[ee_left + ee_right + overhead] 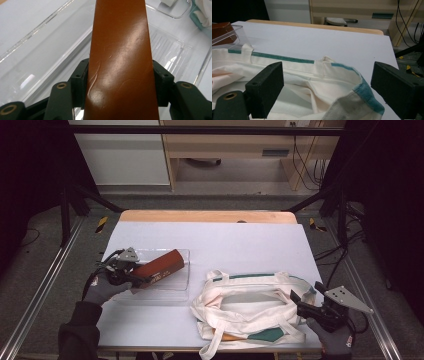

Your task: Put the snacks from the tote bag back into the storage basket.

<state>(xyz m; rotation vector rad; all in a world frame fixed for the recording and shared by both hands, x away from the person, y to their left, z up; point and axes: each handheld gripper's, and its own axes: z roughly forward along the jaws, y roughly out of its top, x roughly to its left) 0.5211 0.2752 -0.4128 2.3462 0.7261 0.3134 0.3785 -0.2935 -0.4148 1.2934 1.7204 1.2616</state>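
Observation:
A glossy brown packet (161,265) lies slanted over a clear plastic tray (170,292) at the table's left. My left gripper (136,279) is shut on the packet's near end. In the left gripper view both black jaws press the sides of the brown packet (121,60), with the tray (45,50) below it. A white cloth bag with green trim (250,307) lies open at the front right. My right gripper (298,303) stands open at the bag's right edge. In the right gripper view the bag's rim (362,95) lies between the spread jaws, untouched by the pads.
The white tabletop (225,240) has a wooden strip (207,216) along its far edge. Black frame posts (65,205) stand at both sides. Cabinets and cables (305,160) sit on the floor beyond the table.

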